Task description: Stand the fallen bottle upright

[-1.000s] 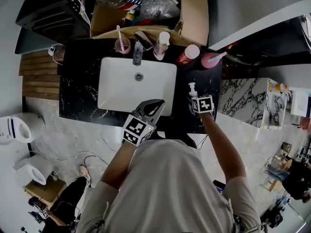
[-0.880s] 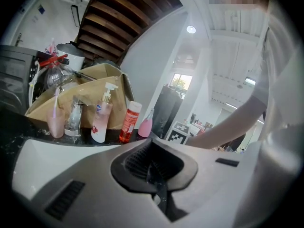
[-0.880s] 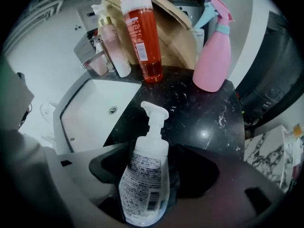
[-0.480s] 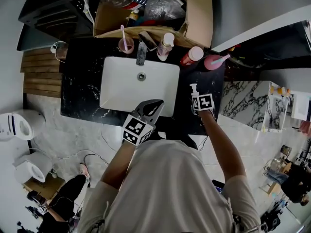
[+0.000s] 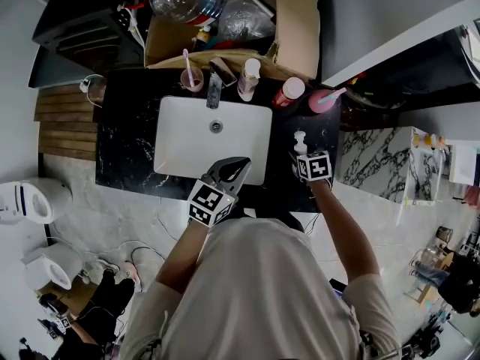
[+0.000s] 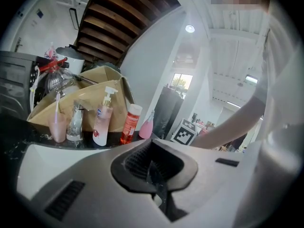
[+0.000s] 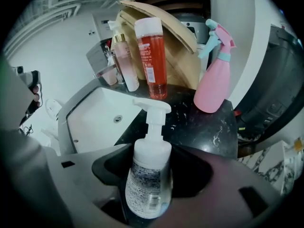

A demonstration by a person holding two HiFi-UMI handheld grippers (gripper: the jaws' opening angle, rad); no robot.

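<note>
As its jaws have just been closing, right gripper clamps the bottle.

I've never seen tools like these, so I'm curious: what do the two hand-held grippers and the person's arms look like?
Both the left gripper and the right gripper are grey plastic shells with dark-lined hollows at the jaws. Each carries a white cube printed with black square markers. The person wears a light short-sleeved top.
</note>
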